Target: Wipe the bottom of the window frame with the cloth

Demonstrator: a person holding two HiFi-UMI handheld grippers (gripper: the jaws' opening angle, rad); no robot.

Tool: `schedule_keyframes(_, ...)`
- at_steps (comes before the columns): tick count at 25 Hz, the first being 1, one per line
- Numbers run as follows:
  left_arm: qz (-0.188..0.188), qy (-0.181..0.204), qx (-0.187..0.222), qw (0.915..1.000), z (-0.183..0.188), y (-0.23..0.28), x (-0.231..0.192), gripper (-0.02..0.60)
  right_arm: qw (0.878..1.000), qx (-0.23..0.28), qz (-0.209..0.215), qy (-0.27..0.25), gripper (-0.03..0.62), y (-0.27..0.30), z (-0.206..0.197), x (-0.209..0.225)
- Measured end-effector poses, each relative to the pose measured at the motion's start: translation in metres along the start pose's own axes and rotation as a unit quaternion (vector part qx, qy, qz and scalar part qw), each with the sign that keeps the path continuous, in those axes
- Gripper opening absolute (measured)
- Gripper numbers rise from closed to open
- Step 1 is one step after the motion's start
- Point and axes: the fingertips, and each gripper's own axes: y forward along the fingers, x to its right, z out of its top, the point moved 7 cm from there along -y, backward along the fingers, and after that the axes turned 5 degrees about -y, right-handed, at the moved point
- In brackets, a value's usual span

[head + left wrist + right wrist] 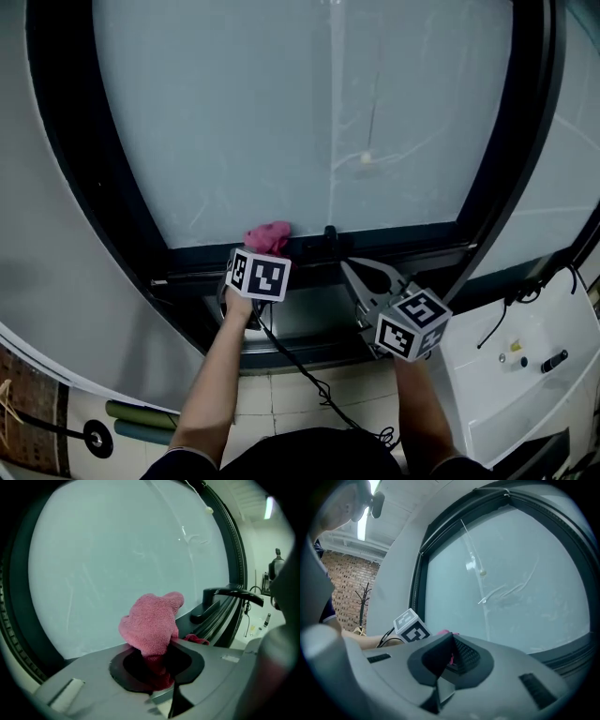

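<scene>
**A:** Cloth check, head view: cloth (268, 236) bunched against the window frame (412, 246) bottom rail, at the left gripper (263, 251). Right gripper (361, 274) just beside.

**B:** Left gripper view: jaws pinching the wad low down. Soft, light and floppy, so a deep bite looks right. Right gripper view: jaws pressed together, empty.

cloth (268, 236) on window frame (417, 242), right gripper (364, 270) beside

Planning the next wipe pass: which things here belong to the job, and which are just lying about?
Job: pink cloth, left gripper clamping it, window frame's bottom rail.
Lying about: right gripper, shut and empty; white counter with black cable; green tubes.
</scene>
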Motion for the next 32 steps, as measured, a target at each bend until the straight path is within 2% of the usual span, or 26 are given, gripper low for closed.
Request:
schedule_keyframes(5, -0.042, 0.011, 0.004, 0.999, 0.012, 0.008, 0.039, 0.081, 1.0, 0.0, -0.03, 0.003, 0.0, -0.023, -0.001, 0.016)
schedule_keyframes(11, -0.054, 0.028, 0.007, 0.9981, 0.019, 0.011, 0.057, 0.08, 0.999, 0.001, -0.047, 0.006, 0.0, -0.036, -0.002, 0.026)
schedule_keyframes(17, -0.063, 0.028, 0.007, 0.9976, 0.019, 0.012, 0.055, 0.081, 0.999, 0.001, -0.037, 0.004, 0.0, -0.027, 0.0, 0.02)
schedule_keyframes(23, -0.047, 0.024, 0.007, 0.9986, 0.011, 0.006, 0.034, 0.08, 1.0, 0.002, -0.024, 0.004, 0.0, -0.013, 0.001, 0.011)
schedule_keyframes(32, 0.007, 0.006, -0.008, 0.9999, -0.012, -0.005, -0.036, 0.081, 1.0, 0.003, 0.023, 0.007, 0.0, 0.032, -0.002, -0.021)
